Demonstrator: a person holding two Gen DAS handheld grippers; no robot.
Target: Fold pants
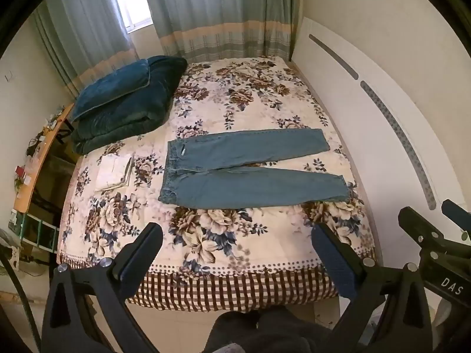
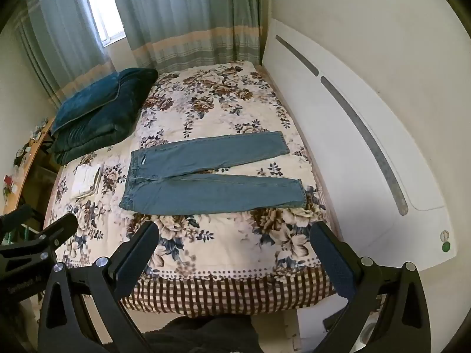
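Blue jeans [image 1: 244, 170] lie flat on the floral bedspread [image 1: 235, 94], waist to the left, both legs spread apart toward the right; they also show in the right wrist view [image 2: 206, 173]. My left gripper [image 1: 237, 231] is open and empty, held above the near edge of the bed, short of the jeans. My right gripper [image 2: 234, 229] is open and empty, also above the near bed edge. Part of the right gripper [image 1: 432, 229] shows at the right of the left wrist view, and part of the left gripper [image 2: 41, 235] at the left of the right wrist view.
A folded dark teal quilt and pillow [image 1: 123, 103] sit at the bed's far left. A folded white cloth [image 1: 113, 172] lies left of the jeans. A white headboard [image 1: 368, 111] runs along the right. Curtains [image 1: 217, 14] hang behind. A cluttered desk [image 1: 32, 161] stands at the left.
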